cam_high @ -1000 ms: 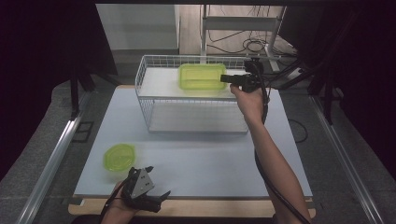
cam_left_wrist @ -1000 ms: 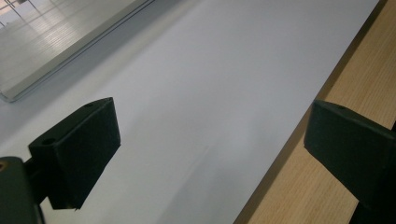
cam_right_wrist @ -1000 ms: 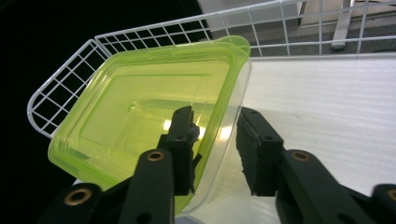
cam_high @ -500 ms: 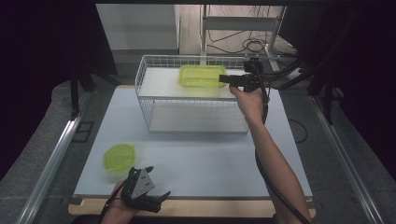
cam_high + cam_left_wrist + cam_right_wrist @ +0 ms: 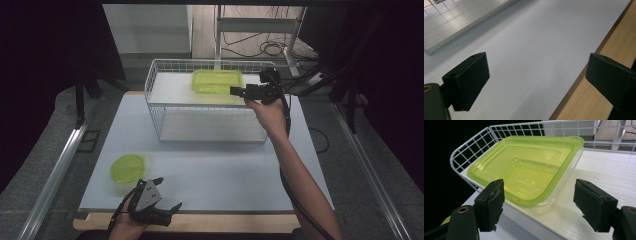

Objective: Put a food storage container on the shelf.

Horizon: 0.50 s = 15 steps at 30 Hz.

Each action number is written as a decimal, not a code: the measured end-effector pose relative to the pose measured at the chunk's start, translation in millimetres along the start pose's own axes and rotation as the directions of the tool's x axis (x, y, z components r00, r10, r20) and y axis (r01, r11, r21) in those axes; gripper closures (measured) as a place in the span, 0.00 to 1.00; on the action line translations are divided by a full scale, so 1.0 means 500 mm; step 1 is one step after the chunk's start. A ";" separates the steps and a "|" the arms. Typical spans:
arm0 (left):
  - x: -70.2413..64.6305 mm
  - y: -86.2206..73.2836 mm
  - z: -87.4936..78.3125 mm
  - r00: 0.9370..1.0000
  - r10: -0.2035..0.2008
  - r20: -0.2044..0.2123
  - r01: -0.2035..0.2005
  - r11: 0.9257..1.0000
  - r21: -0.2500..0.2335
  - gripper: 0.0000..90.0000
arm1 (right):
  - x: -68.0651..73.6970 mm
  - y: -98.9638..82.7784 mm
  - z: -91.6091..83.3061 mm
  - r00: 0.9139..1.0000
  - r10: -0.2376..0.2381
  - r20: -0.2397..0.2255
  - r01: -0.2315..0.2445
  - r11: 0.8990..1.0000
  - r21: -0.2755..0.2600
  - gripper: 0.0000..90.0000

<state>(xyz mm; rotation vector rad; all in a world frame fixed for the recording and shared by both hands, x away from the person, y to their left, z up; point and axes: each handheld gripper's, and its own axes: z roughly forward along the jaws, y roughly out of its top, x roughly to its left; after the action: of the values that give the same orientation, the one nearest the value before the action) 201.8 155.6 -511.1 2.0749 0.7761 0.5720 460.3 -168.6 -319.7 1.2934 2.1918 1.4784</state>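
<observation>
A green rectangular lidded container (image 5: 217,81) (image 5: 524,167) lies on the white upper shelf of the wire rack (image 5: 150,80). At the container's right end my right gripper (image 5: 234,91) (image 5: 541,205) stands open. Its jaws have just been opening. The container's near corner sits ahead of and between them, and neither pad touches it. My left gripper (image 5: 170,192) (image 5: 536,80) rests low at the table's front edge, open, with nothing but bare table between its jaws. A round green container (image 5: 127,167) sits on the table, just beyond the left gripper.
The white wire rack (image 5: 474,142) has raised mesh sides around its shelf (image 5: 611,175) and a lower level beneath. The white table top (image 5: 225,170) ends in a wooden front edge (image 5: 586,105). Cables and a metal stand (image 5: 260,30) lie behind the table.
The right gripper's jaws have spread apart and let go of the green rectangular container, which now lies on the shelf. The left gripper has stayed put.
</observation>
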 end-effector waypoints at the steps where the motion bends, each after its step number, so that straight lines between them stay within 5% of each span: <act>1: -0.002 0.000 0.001 1.000 -0.001 -0.006 0.001 1.000 0.008 0.06 | 0.001 -0.004 -0.002 1.000 -0.001 -0.008 0.001 1.000 -0.004 0.28; 15: -0.003 0.005 0.000 0.999 -0.032 0.007 0.031 0.999 0.037 0.09 | 0.023 -0.046 -0.039 0.994 -0.109 -0.017 0.109 0.994 0.018 0.25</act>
<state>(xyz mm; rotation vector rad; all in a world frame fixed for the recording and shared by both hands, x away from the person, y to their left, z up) 201.7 153.3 -509.4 2.0933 0.8191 0.5364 429.4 -175.2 -326.0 1.1516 2.2532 1.4349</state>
